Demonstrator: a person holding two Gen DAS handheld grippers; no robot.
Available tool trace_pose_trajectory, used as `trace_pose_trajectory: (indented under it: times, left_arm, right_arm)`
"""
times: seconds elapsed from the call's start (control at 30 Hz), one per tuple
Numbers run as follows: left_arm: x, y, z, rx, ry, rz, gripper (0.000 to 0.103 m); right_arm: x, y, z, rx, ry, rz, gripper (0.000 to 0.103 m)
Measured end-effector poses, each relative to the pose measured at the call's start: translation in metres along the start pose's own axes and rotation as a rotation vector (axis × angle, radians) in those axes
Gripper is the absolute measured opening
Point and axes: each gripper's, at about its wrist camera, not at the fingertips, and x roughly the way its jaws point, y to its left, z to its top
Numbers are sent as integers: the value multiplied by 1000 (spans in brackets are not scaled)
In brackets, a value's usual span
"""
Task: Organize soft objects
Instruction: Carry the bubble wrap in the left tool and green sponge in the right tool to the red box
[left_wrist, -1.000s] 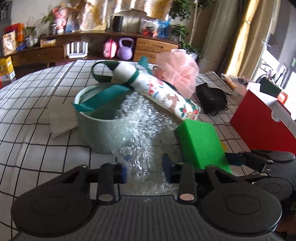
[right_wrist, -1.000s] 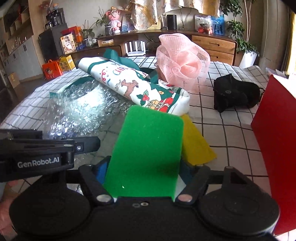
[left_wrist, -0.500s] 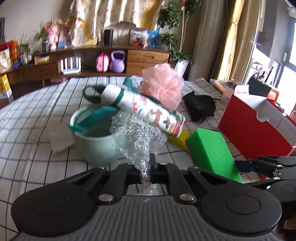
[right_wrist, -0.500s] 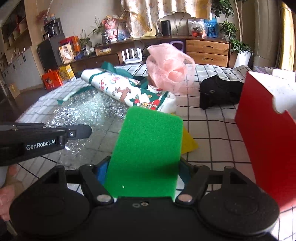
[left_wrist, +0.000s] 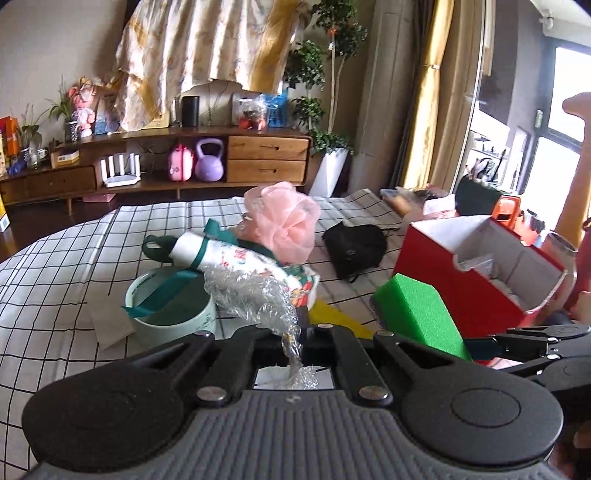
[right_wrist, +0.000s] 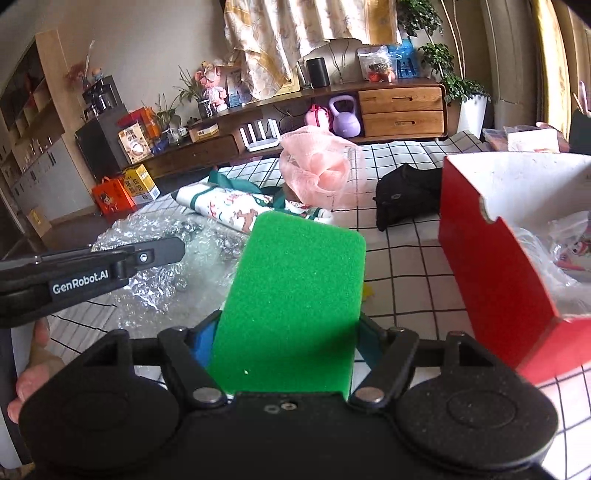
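Note:
My left gripper (left_wrist: 301, 330) is shut on a sheet of clear bubble wrap (left_wrist: 258, 295) and holds it lifted above the checked tablecloth (left_wrist: 55, 266). The bubble wrap also shows in the right wrist view (right_wrist: 155, 254), behind the left gripper's arm (right_wrist: 88, 273). My right gripper (right_wrist: 286, 332) is shut on a green sponge (right_wrist: 295, 295), held up beside the red box (right_wrist: 495, 266). The sponge also shows in the left wrist view (left_wrist: 421, 314). A pink bath pouf (left_wrist: 284, 221) and a rolled Christmas-print cloth (left_wrist: 236, 258) lie on the table.
A pale green bowl (left_wrist: 173, 321) with a green ribbon stands at the left. A black pouch (left_wrist: 354, 247) lies behind the red box (left_wrist: 461, 291), which is open and holds plastic wrapping. A yellow sheet (left_wrist: 332, 317) lies under the grippers. A wooden sideboard stands beyond the table.
My left gripper closed on the bubble wrap and lifted it off the table. Both grippers rose and moved toward the red box, the right one keeping the sponge.

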Motion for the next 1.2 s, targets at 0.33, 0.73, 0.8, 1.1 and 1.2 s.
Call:
trace_pose_trajectory:
  times: [0.33, 0.73, 0.8, 1.1, 1.2]
  left_arm:
    - [-29, -21, 6, 36, -35, -41, 2]
    - [-56, -63, 29, 105, -102, -141, 2]
    - [-59, -73, 34, 116, -111, -165, 2]
    - [-59, -125, 59, 190, -149, -274, 2]
    - [-54, -142, 65, 216, -153, -305, 2]
  right_arm:
    - [-41, -10, 1, 28, -32, 27, 72]
    - [-81, -35, 12, 35, -89, -5, 72]
    - [-89, -42, 15, 36, -104, -17, 72]
    - [-111, -78, 26, 41, -142, -106, 72]
    - [-118, -92, 30, 44, -143, -138, 72]
